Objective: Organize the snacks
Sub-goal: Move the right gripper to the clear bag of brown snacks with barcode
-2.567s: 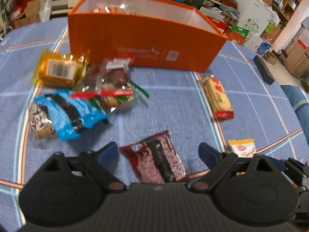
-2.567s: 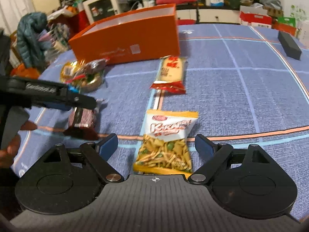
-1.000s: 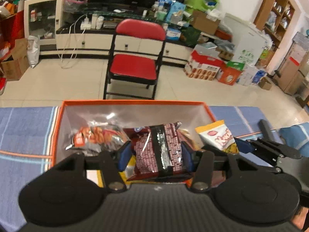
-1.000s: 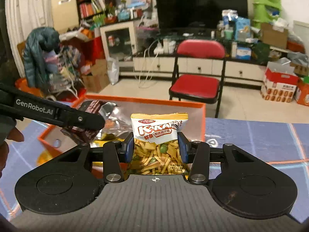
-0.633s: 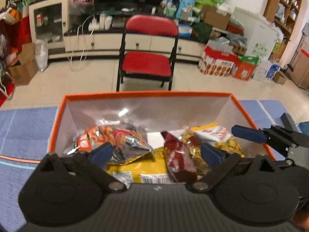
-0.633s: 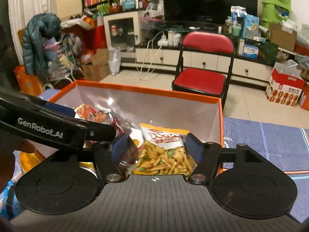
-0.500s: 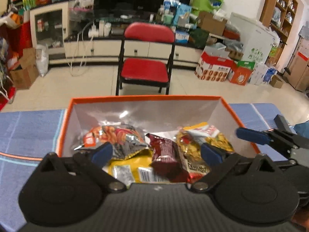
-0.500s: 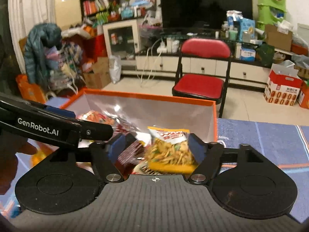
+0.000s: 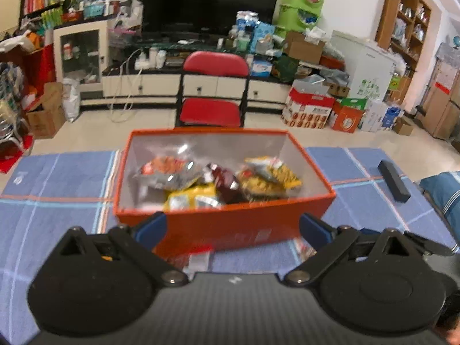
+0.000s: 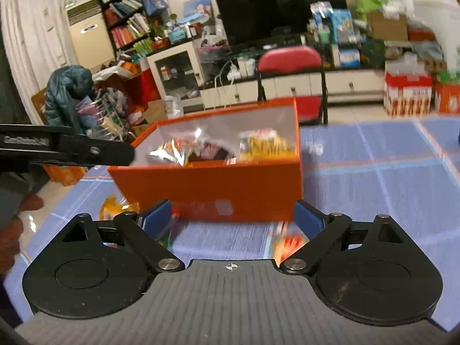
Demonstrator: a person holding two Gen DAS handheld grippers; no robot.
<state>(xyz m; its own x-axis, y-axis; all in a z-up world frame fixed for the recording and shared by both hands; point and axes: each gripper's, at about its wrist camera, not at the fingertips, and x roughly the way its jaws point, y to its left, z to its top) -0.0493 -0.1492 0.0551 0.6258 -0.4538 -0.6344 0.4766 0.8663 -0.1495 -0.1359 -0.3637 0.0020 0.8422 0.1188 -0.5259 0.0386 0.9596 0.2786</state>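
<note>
both grippers farther from orange box [image 9: 224, 224], blue tablecloth [image 9: 57, 178]

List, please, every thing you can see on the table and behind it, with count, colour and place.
box: one, orange, on the table, open top.
snack packets: several, silver-orange, dark red, yellow, inside the box; exact count unclear.
loose snacks: at least two, blurred, red and yellow, on the cloth in front of the box.
tablecloth: one, blue with orange and light lines, covers the table.
black bar: one, on the cloth at the right.
chair: one, red with black frame, behind the table.
television: one, black, against the back wall.
left gripper: black with blue pads, open, nothing between them.
right gripper: same colours, jaws opening, empty.
</note>
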